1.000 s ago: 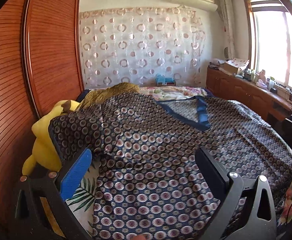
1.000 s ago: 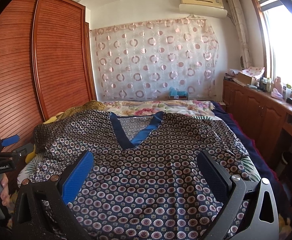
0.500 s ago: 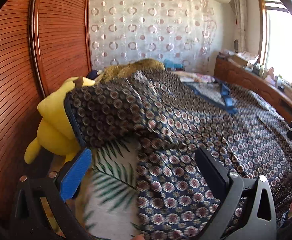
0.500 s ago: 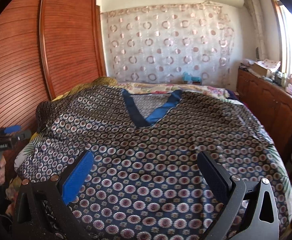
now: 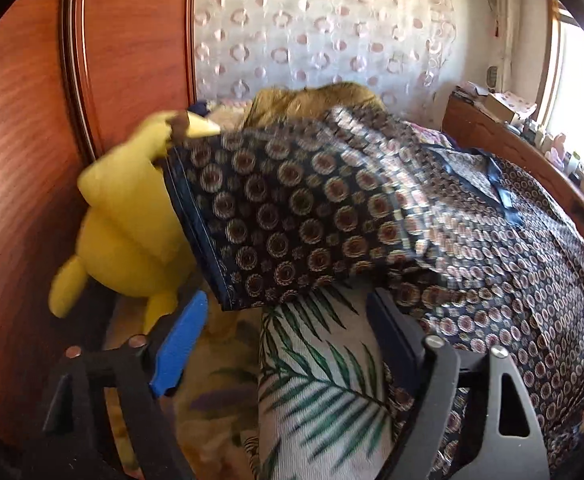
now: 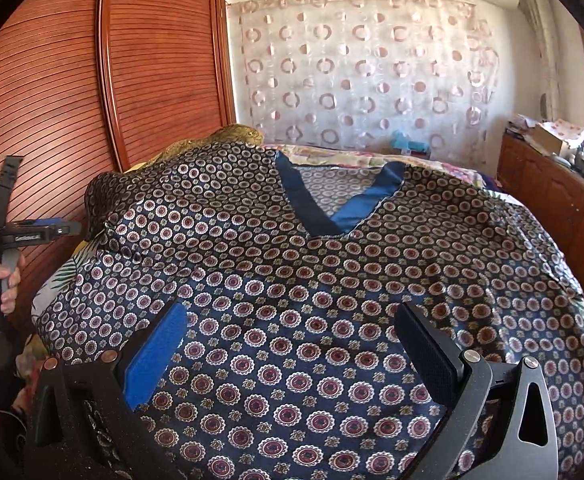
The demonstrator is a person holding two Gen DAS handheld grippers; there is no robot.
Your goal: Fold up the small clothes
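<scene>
A dark blue top with a circle pattern [image 6: 332, 280] lies spread flat on the bed, its blue V-neck [image 6: 332, 220] facing away. Its left sleeve [image 5: 292, 220] drapes over a yellow plush toy [image 5: 127, 220]. My left gripper [image 5: 287, 340] is open and empty, just below the sleeve's cuff, over the palm-leaf bedsheet [image 5: 316, 392]. In the right wrist view the left gripper [image 6: 57, 230] is held at the bed's left side. My right gripper [image 6: 292, 344] is open and empty, hovering over the top's lower middle.
A tall wooden wardrobe [image 6: 111, 80] stands close on the left of the bed. A wooden cabinet [image 6: 552, 188] with clutter runs along the right under the window. A circle-pattern curtain [image 6: 364, 72] hangs behind. An olive cloth [image 5: 324, 100] lies near the bed's head.
My left gripper has swung left and dropped toward the sleeve and the plush toy. My right gripper has moved closer and lower over the top. Both stay open.
</scene>
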